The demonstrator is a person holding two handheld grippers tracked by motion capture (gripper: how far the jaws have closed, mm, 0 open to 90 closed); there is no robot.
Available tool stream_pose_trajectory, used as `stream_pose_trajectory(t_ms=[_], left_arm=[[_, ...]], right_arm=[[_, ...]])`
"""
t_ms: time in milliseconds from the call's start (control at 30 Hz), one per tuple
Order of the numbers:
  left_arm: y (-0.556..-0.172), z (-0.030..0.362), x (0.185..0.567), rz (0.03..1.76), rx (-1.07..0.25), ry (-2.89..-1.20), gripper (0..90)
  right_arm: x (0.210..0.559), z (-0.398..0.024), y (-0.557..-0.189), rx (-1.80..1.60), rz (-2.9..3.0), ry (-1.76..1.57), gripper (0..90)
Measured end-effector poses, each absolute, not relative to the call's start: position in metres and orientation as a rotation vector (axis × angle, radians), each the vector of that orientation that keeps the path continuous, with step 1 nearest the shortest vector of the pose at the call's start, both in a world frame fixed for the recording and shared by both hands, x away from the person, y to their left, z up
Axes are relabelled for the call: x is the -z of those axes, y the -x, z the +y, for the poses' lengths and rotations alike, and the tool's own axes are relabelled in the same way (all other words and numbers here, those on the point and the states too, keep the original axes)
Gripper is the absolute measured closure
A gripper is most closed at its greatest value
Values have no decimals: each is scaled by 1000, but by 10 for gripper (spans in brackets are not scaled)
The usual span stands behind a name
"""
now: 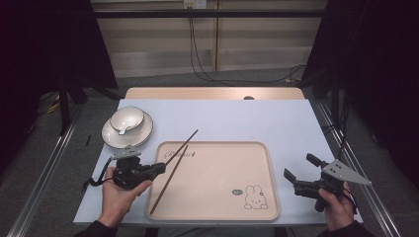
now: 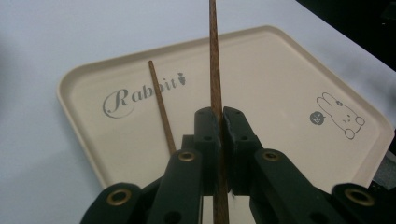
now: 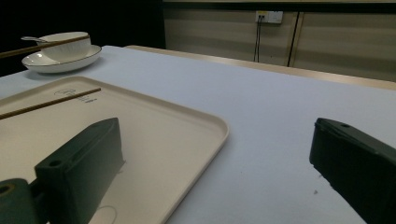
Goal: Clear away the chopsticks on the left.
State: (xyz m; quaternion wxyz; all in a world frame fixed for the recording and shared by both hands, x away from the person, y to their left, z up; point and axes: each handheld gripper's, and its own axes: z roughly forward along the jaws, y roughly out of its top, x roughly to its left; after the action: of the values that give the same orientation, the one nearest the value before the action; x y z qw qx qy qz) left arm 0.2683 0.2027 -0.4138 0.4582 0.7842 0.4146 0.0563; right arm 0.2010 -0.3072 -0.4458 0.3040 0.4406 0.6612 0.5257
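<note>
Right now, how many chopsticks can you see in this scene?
2. One chopstick is clamped in the left gripper, raised above the tray. The other chopstick lies in the tray, beside the "Rabbit" print.

Two dark brown wooden chopsticks, both near the tray's left edge. One [image 2: 215, 70] is clamped in the left gripper [image 2: 219, 123] – lifted, angled over the far-left corner. The other [image 1: 168, 183] lies flat in the tray [image 1: 222, 207] – slanted, running toward the near-left corner.
</note>
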Motion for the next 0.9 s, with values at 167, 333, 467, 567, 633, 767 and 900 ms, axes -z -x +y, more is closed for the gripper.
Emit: stream_pose_trajectory(t_ms=[167, 333, 467, 567, 633, 767, 900], left_arm=[[-264, 197, 421, 1112, -174, -1907, 851], [-261, 190, 430, 1159, -165, -1926, 850], [-259, 185, 437, 1190, -166, -1944, 850], [-259, 182, 441, 1228, -177, -1949, 850], [-259, 180, 444, 1241, -175, -1937, 849], [-260, 175, 449, 1278, -168, -1950, 849], [-261, 169, 454, 1289, -172, -1989, 849]], right_arm=[[446, -307, -201, -1393, 1750, -1168, 23], [446, -307, -201, -1392, 1751, -1163, 23], [446, -306, -201, -1391, 1755, -1156, 23], [446, -307, -201, -1392, 1753, -1163, 23], [446, -307, -201, -1389, 1754, -1159, 23], [446, -306, -201, -1393, 1755, -1168, 23], [446, -306, -201, -1394, 1751, -1168, 23]])
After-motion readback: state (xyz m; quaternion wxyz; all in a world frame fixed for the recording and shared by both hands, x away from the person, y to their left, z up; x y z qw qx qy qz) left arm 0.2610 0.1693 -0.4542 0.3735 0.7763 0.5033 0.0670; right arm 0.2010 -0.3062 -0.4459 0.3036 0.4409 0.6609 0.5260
